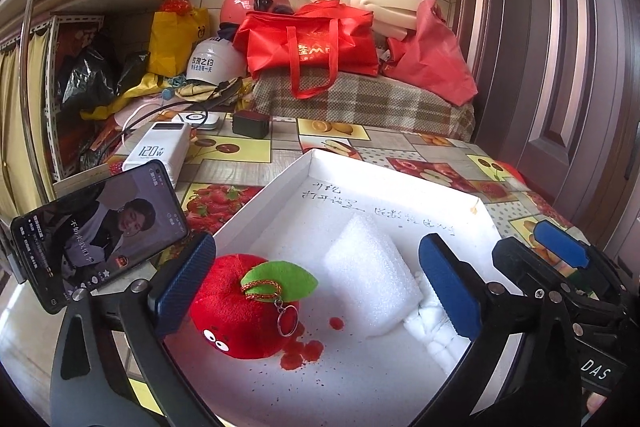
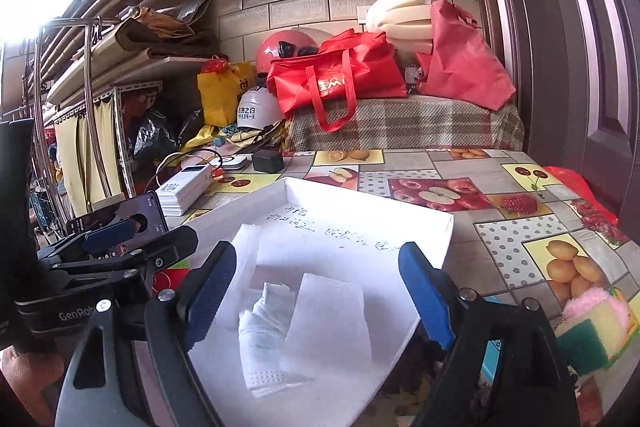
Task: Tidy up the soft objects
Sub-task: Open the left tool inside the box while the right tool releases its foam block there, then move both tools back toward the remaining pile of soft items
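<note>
A red plush apple [image 1: 240, 311] with a green felt leaf and a metal key ring lies near the left wall of a shallow white box [image 1: 280, 179] on the fruit-print tablecloth [image 2: 520, 211]. The left gripper [image 1: 316, 291] hangs over the box with its blue pads spread wide; the apple sits just inside the left pad, apparently touching it, and a white foam block [image 1: 370, 279] lies between the pads toward the right one. Red stains spot the box floor beside the apple. The right gripper [image 2: 320, 295] is also spread apart and holds nothing; a crumpled white cloth [image 2: 262, 323] and the foam block [image 2: 328, 323] lie between its pads. Outside the box, by the right gripper's right finger, rests a pink, yellow and green sponge [image 2: 596, 327].
</note>
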Action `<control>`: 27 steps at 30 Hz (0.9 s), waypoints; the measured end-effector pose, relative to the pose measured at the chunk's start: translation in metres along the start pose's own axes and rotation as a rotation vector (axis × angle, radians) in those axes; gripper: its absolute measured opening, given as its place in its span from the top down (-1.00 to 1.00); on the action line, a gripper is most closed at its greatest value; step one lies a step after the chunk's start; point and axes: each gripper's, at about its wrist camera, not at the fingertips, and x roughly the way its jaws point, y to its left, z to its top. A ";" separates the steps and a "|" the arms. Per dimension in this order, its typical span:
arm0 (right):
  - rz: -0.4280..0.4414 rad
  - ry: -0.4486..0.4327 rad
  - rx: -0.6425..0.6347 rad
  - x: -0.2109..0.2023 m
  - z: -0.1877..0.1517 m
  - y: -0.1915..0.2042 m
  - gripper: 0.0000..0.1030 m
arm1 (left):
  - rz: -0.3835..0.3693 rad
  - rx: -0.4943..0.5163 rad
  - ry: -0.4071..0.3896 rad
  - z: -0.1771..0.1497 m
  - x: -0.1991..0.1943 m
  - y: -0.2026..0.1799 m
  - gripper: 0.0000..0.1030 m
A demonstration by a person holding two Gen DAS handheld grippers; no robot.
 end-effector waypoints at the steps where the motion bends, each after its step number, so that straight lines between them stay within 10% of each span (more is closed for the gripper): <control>1: -0.002 -0.007 0.003 0.000 0.000 -0.001 -0.62 | -0.001 0.004 -0.003 0.000 -0.001 -0.001 -0.99; 27: -0.051 -0.055 0.173 -0.063 -0.017 -0.066 -0.63 | 0.001 0.020 -0.099 -0.005 -0.028 -0.006 -0.99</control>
